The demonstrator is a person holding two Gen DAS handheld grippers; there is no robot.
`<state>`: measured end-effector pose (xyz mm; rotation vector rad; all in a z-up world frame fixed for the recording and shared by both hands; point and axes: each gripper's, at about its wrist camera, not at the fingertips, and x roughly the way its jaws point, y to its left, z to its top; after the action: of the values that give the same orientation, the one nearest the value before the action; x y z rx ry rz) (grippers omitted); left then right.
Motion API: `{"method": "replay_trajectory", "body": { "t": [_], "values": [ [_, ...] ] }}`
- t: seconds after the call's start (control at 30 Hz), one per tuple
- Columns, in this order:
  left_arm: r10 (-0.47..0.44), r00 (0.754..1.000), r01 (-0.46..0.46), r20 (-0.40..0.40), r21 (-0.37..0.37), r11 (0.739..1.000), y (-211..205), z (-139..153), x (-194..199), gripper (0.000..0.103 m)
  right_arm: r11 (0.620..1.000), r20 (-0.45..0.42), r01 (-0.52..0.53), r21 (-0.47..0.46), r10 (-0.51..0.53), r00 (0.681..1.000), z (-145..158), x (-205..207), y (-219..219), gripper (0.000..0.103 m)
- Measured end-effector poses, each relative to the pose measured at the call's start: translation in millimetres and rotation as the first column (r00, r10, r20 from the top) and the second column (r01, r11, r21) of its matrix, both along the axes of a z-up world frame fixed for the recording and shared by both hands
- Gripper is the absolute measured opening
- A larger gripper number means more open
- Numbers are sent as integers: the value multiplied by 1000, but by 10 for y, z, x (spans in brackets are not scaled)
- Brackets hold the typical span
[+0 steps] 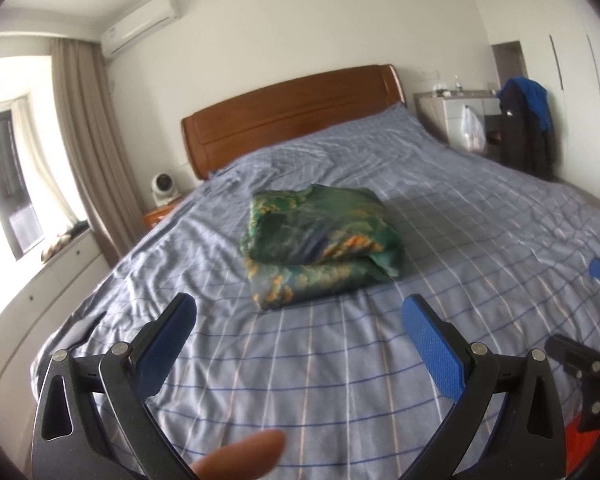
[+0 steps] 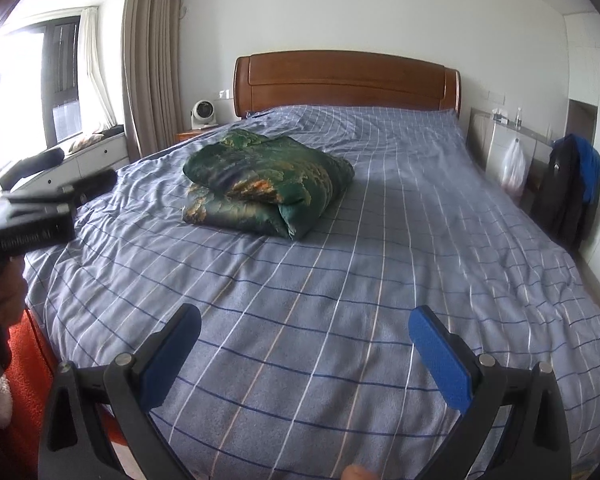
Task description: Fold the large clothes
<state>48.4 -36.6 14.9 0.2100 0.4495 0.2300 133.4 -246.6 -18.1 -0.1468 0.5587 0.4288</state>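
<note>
A green garment with orange and gold patterns (image 1: 320,246) lies folded in a thick bundle on the blue checked bedspread (image 1: 340,360), around the middle of the bed. In the right wrist view the same folded garment (image 2: 266,186) sits left of centre. My left gripper (image 1: 300,320) hovers open over the near part of the bed, short of the bundle, nothing between its blue pads. My right gripper (image 2: 304,332) is open too, above the bed's foot and well back from the garment. The left gripper's body (image 2: 32,216) shows at the left edge, with a hand on its handle.
A wooden headboard (image 2: 348,80) stands against the far wall. A small white fan (image 2: 202,114) sits on a nightstand at the left. Dark and blue clothes hang over a chair (image 2: 572,184) at the right, beside a white cabinet (image 2: 500,140). An orange rug (image 2: 24,352) lies by the bed's foot.
</note>
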Motion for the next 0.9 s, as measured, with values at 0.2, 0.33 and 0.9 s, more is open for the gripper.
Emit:
{"method": "replay_trajectory", "body": {
  "t": [0.2, 0.33, 0.9],
  "values": [
    [-6, 1000, 6, -8, -48, 999, 33, 18, -37, 103, 1000, 15, -4, 0, 4, 1000, 98, -45, 89, 103],
    [4, 1000, -4, -4, -69, 998, 79, 95, -77, 103, 1000, 7, 8, 7, -8, 1000, 192, -58, 140, 103],
    [12, 989, -26, -147, -99, 995, 154, 151, -43, 103, 1000, -66, 21, -8, -21, 998, 314, -6, 123, 103]
  ]
}}
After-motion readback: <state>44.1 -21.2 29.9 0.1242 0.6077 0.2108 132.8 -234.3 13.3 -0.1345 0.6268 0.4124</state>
